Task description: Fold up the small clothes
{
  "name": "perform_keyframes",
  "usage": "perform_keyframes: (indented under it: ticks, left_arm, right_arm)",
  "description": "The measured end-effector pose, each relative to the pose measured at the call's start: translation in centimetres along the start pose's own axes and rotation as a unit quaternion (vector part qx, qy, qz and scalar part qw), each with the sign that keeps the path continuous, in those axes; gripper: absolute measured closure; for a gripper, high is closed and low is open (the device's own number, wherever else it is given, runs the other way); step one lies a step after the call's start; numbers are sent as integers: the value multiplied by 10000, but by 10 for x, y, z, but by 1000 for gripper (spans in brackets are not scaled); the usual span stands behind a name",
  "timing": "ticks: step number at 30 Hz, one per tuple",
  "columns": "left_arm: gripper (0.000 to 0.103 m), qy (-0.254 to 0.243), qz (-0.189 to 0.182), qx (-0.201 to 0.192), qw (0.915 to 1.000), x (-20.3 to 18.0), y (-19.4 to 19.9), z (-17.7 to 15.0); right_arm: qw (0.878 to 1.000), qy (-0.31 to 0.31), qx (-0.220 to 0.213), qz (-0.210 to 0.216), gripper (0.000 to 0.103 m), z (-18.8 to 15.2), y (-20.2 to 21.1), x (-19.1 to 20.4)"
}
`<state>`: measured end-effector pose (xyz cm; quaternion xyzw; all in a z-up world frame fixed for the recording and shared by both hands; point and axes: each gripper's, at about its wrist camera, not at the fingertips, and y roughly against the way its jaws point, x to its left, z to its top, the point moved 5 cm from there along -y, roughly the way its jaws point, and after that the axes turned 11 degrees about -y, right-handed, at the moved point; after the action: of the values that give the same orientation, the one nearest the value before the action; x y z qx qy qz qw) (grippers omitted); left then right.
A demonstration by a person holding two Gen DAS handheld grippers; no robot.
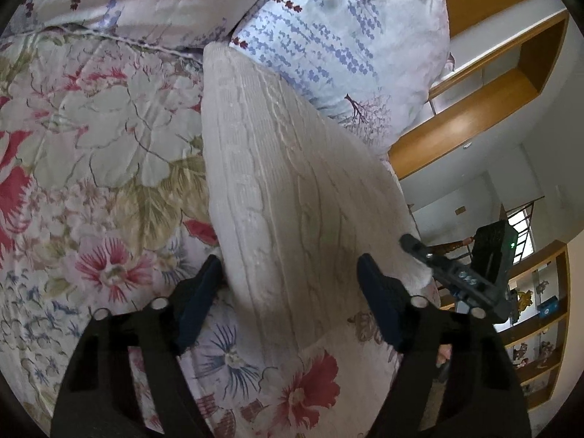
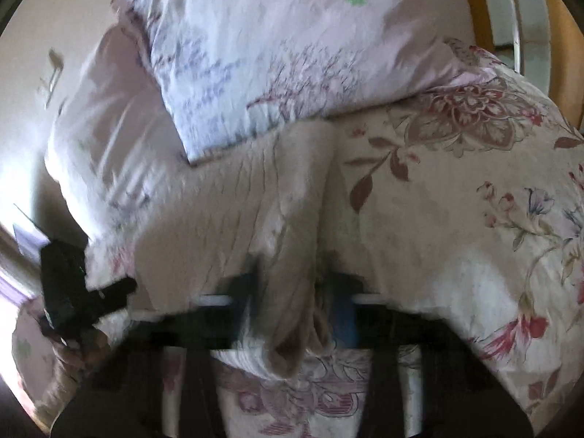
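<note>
1. Left wrist view: the left gripper (image 1: 290, 273) points down at a bed, its two dark fingers spread wide.
2. Between those fingers lies a cream cable-knit garment (image 1: 292, 168), a long folded strip that runs away from the gripper towards the pillows.
3. The left finger (image 1: 204, 292) sits right at the strip's left edge and the right finger (image 1: 379, 292) lies on or against its right part. Whether either pad presses the knit cannot be told, and the jaws stand wider than a pinch.
4. Under the gripper and off to its left is a floral quilt (image 1: 91, 138) with red and pink flowers.
5. Ahead of the gripper, past the garment's far end, lies a pale blue patterned pillow (image 1: 346, 36).
6. To the right of the fingers the right gripper (image 1: 456, 266) shows as a dark body with a green light, close to the garment's right edge. Beyond it stand wooden shelves (image 1: 511, 80).
7. Right wrist view: this picture is blurred. The right gripper (image 2: 292, 303) has its fingers drawn close together, pinching a bunched fold of the cream garment (image 2: 237, 219) between them.
8. From that pinch the knit spreads ahead and to the left, reaching the blue pillow (image 2: 255, 73).
9. The floral quilt (image 2: 456, 200) lies to the right of the gripper and below it.
10. At the left, low in the view, the left gripper (image 2: 73, 284) appears as a dark blurred shape beside the garment.
</note>
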<state>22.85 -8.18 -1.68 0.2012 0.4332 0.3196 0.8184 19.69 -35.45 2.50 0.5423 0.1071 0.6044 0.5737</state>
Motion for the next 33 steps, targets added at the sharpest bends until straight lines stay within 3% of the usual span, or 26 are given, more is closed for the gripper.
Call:
perform_keyframes:
  ticks: [4, 11, 13, 17, 22, 23, 25, 27, 29, 31, 33]
  left_arm:
    - [30, -35, 18, 14, 10000, -3, 2, -5]
    - [22, -134, 7, 30, 9999, -9, 1, -8]
    - [19, -184, 10, 38, 9998, -11, 0, -9]
    - [16, -228, 11, 33, 9997, -13, -3, -7]
    - [15, -254, 13, 21, 9997, -13, -5, -6]
    - [15, -249, 8, 21, 9997, -12, -5, -6]
    - [15, -244, 1, 18, 9997, -12, -6, -5]
    - [15, -207, -15, 8, 9998, -11, -6, -3]
    - [15, -132, -6, -44, 9999, -8, -4, 0]
    - [15, -94, 72, -77, 9999, -5, -4, 5]
    - [15, -34, 127, -98, 9999, -1, -3, 10]
  right_arm:
    - [9995, -6, -260, -166, 91, 1, 4, -5]
    - [9990, -415, -147, -93, 90, -1, -6, -30]
    - [9987, -490, -124, 25, 86, 1, 0, -28]
    - [9959, -796, -296, 304, 65, 16, 8, -25]
    - [9908, -1258, -131, 477, 65, 42, -16, -30]
    - [9904, -1276, -79, 528, 65, 44, -22, -29]
    - [9931, -1055, -88, 513, 94, 46, -31, -20]
    - [9968, -714, -343, -64, 94, 48, -31, -17]
    - [9960, -753, -341, -327, 94, 46, -35, -22]
    - [9958, -793, -226, -388, 94, 42, -42, -27]
    - [9962, -727, -397, -275, 92, 41, -30, -24]
